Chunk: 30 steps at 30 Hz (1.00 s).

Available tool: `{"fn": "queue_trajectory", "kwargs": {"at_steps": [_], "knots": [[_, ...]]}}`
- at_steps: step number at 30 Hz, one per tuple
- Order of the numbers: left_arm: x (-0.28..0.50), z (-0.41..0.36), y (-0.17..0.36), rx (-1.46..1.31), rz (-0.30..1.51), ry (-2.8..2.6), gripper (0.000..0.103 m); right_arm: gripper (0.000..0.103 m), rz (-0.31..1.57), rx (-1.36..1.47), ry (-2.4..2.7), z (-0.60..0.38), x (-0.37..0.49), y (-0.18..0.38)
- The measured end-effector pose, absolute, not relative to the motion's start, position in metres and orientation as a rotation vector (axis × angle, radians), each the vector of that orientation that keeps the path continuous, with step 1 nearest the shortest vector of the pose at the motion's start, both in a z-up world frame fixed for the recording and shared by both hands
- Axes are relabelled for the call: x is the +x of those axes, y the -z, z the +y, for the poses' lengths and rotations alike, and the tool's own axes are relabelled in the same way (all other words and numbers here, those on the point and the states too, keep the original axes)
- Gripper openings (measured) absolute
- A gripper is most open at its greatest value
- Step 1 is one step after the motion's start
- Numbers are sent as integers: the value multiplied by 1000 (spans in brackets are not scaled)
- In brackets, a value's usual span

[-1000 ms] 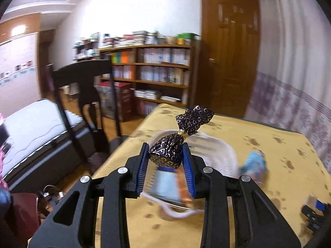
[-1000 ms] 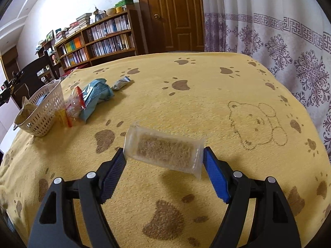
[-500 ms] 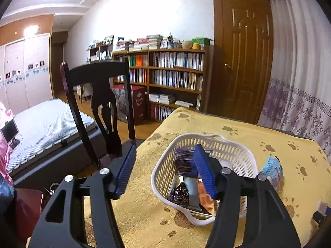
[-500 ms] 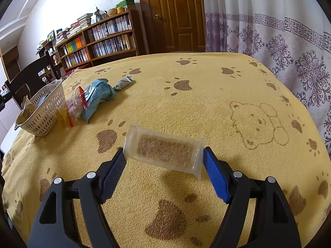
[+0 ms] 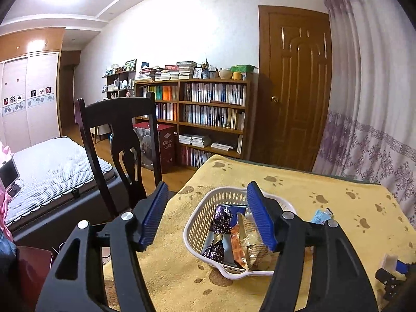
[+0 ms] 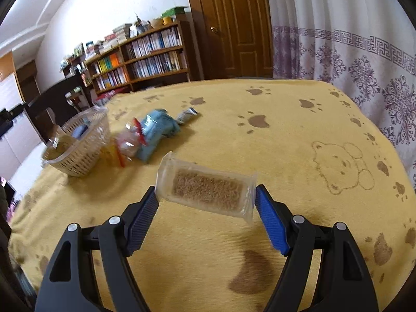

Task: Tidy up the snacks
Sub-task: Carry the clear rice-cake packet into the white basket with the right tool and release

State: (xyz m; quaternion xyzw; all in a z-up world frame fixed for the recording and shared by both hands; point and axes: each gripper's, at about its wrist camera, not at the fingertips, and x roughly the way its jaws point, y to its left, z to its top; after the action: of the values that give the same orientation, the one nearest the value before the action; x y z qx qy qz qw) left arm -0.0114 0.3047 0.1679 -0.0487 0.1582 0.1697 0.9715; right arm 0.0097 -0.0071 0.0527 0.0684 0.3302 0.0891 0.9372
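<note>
On my left camera I see the white perforated plastic basket [image 5: 202, 215] sitting on the yellow paw-print tablecloth [image 5: 338, 208] near the table's edge, and in it lie a dark purple patterned foil-wrapped candy [image 5: 221, 221], a gold foil packet [image 5: 249, 231] and an orange wrapper [image 5: 236, 247], packed against each other; I cannot read any print on them. My left gripper [image 5: 205, 213] hangs above the basket with its blue-padded jaws spread wide and nothing between them. Behind it, past a dark wooden chair [image 5: 122, 135], a dark red box [image 5: 166, 145] on the floor reads "Classic Quilt". On the right camera, my right gripper [image 6: 205, 200] has its jaws closed on the two ends of a clear plastic-wrapped brown grain bar [image 6: 208, 189], held lifted off the cloth; the wrapper shows no lettering I can make out. Further left on the table, beside the basket, lie a light blue snack bag [image 6: 156, 130], a clear packet with a red stripe [image 6: 130, 140] and a small silvery-blue sachet [image 6: 187, 114], their labels too blurred to read.
</note>
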Motion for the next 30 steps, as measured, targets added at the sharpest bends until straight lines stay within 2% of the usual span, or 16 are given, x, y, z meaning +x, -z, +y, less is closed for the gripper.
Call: {"fn": "queue_trajectory", "kwargs": {"at_steps": [3,30], "knots": [[-18,305,-174,-90,299,-346,72,75,665,153,-204,3,8,-57],[-50,350,-202,-159,230,-432,73,75,594,74,-428,135,36,-114]]}}
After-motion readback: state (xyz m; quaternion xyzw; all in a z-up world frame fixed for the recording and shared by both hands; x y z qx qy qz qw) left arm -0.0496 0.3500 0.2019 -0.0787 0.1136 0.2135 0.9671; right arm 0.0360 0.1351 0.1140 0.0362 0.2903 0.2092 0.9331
